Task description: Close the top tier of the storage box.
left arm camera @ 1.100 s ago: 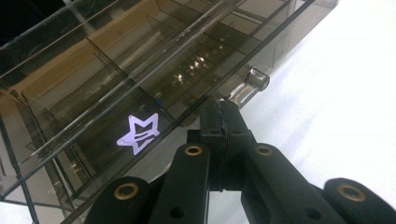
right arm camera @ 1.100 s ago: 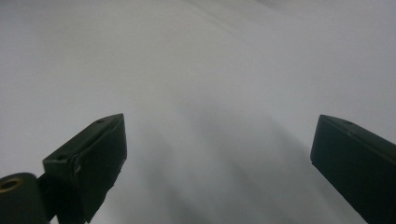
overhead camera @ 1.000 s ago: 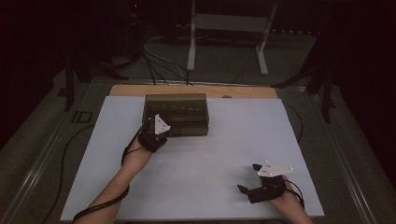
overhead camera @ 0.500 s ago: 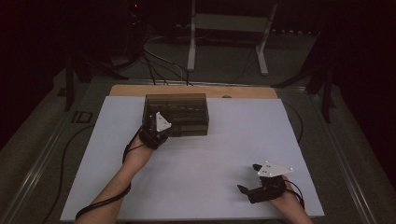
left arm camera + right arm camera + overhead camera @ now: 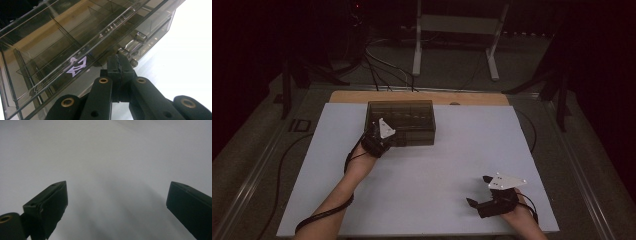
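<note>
Smoky clear box [image 5: 401,121] sits at the white mat's [image 5: 422,175] far edge. Left gripper [image 5: 121,63] at box's front latch [image 5: 131,46], jaws pressed together; latch detail visible from left gripper view. Right gripper [image 5: 478,192] well away near mat's front corner, jaws wide over bare mat.

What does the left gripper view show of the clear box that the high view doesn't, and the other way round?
Left gripper view: the box's latch, inner dividers, and the left hand-held gripper shut with its tips at that latch. High view: the whole smoky compartment box at the far side of the white table, and the right hand-held gripper open, resting apart near the front edge. Both: the left hand-held gripper at the box's front.
</note>
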